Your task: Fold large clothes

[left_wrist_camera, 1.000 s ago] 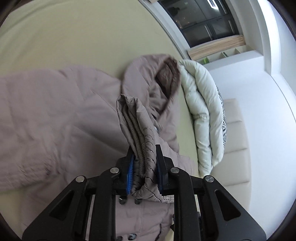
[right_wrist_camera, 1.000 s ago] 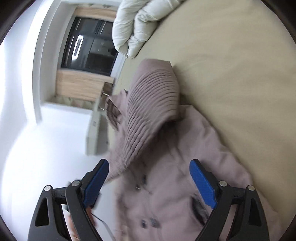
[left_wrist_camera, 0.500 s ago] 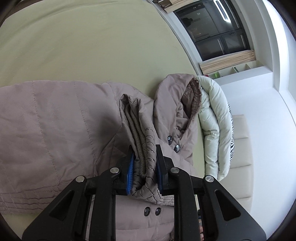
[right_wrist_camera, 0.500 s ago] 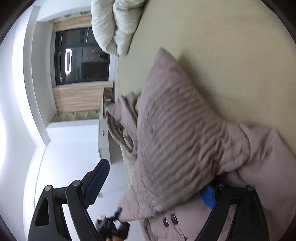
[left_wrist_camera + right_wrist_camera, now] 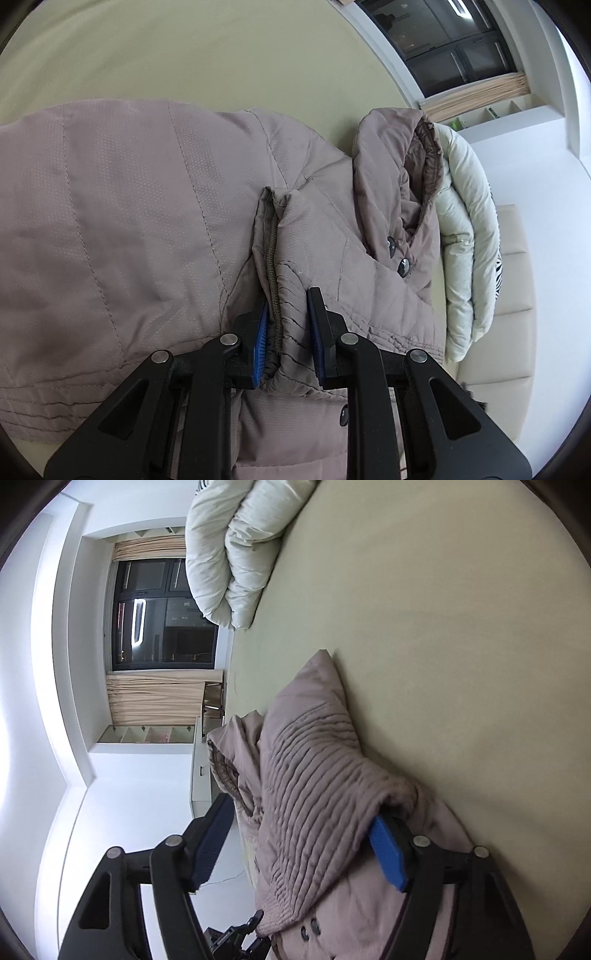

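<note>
The mauve padded coat (image 5: 122,221) lies spread on the pale green bed (image 5: 184,48), its hood (image 5: 399,173) toward the folded white duvet (image 5: 465,236); the left tool (image 5: 286,326) is pinched narrow on the coat's ribbed cuff (image 5: 275,288), a fold of sleeve clamped between its blue pads, and only this view shows the snap buttons (image 5: 397,254) below the hood; the right wrist view shows a quilted sleeve (image 5: 314,786) heaped up over the coat's body, with the right tool (image 5: 299,845) wide around it, its jaws having just been closing, the sleeve between them but the left pad (image 5: 210,845) standing clear of the cloth; a dark window (image 5: 162,616) and tan curtains (image 5: 155,698) show beyond the bed's edge.
</note>
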### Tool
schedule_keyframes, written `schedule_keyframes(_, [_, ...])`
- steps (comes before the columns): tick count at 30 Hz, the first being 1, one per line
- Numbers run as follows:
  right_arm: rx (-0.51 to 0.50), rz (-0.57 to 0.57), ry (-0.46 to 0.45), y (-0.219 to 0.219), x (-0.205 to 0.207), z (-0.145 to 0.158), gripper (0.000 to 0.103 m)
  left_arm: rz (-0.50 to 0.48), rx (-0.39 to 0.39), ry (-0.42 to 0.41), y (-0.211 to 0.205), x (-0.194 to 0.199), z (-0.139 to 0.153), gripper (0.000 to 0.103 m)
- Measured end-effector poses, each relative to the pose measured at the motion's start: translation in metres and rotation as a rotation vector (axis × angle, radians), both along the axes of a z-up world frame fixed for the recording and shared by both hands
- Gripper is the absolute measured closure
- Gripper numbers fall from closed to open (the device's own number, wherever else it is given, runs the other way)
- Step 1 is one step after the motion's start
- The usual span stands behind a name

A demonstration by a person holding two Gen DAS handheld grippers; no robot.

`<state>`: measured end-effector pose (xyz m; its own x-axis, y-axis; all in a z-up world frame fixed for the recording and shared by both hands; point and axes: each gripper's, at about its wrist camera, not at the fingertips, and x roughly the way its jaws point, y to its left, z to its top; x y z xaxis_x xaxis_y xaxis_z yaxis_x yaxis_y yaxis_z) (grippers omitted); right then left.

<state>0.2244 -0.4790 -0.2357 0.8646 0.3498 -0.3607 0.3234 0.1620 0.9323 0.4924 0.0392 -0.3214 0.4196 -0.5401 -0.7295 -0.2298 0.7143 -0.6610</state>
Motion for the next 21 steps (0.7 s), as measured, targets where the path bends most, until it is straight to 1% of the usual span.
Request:
schedule_keyframes(2, [-0.045, 0.015, -0.01, 0.003, -0.011, 0.021, 0.02, -0.005, 0.012, -0.005, -0.003, 0.001, -0.001, 0.084])
schedule_keyframes(3, [-0.082, 0.025, -0.023, 0.007, -0.018, 0.034, 0.02, -0.006, 0.017, -0.006, -0.004, 0.0, -0.001, 0.084])
schedule_keyframes(5, [-0.176, 0.054, -0.058, 0.015, -0.015, 0.063, 0.02, -0.01, 0.026, -0.01, -0.003, -0.001, 0.0, 0.084])
schedule_keyframes(7, [-0.274, 0.084, -0.099, 0.024, -0.001, 0.091, 0.019, -0.012, 0.03, -0.011, -0.002, -0.002, 0.0, 0.084])
schedule_keyframes(8, [-0.303, 0.097, -0.114, 0.029, 0.01, 0.098, 0.018, -0.014, 0.031, -0.011, 0.001, -0.003, 0.001, 0.084])
schedule_keyframes(9, [-0.302, 0.117, -0.128, 0.031, 0.017, 0.097, 0.016, -0.016, 0.033, -0.011, 0.001, -0.003, 0.001, 0.084])
schedule_keyframes(10, [-0.273, 0.152, -0.15, 0.032, 0.033, 0.092, 0.016, -0.018, 0.036, -0.011, 0.001, -0.003, 0.0, 0.084])
schedule_keyframes(11, [-0.242, 0.17, -0.155, 0.033, 0.041, 0.083, 0.016, -0.021, 0.04, -0.011, 0.001, -0.004, 0.0, 0.084])
schedule_keyframes(12, [-0.218, 0.171, -0.121, 0.03, 0.053, 0.068, 0.016, -0.025, 0.043, -0.012, 0.003, -0.004, 0.0, 0.084])
schedule_keyframes(13, [-0.221, 0.164, -0.075, 0.027, 0.06, 0.056, 0.016, -0.031, 0.054, -0.016, 0.002, -0.003, 0.0, 0.083])
schedule_keyframes(14, [-0.237, 0.159, -0.006, 0.022, 0.071, 0.035, 0.016, -0.037, 0.066, -0.02, 0.001, -0.001, -0.001, 0.081])
schedule_keyframes(15, [-0.244, 0.155, 0.045, 0.017, 0.075, 0.016, 0.018, -0.044, 0.07, -0.026, 0.001, 0.001, -0.001, 0.08])
schedule_keyframes(16, [-0.243, 0.157, 0.094, 0.011, 0.078, -0.007, 0.034, -0.049, 0.071, -0.03, 0.0, 0.003, -0.003, 0.079])
schedule_keyframes(17, [-0.239, 0.167, 0.108, 0.005, 0.079, -0.024, 0.042, -0.053, 0.068, -0.033, 0.001, 0.004, -0.004, 0.079])
schedule_keyframes(18, [-0.251, 0.168, 0.103, 0.001, 0.078, -0.031, 0.054, -0.054, 0.064, -0.037, 0.001, 0.005, -0.004, 0.079])
schedule_keyframes(20, [-0.261, 0.181, 0.063, -0.004, 0.072, -0.029, 0.054, -0.052, 0.062, -0.046, 0.001, 0.007, -0.005, 0.079])
schedule_keyframes(21, [-0.267, 0.185, 0.063, -0.005, 0.07, -0.024, 0.051, -0.053, 0.067, -0.049, 0.0, 0.008, -0.006, 0.079])
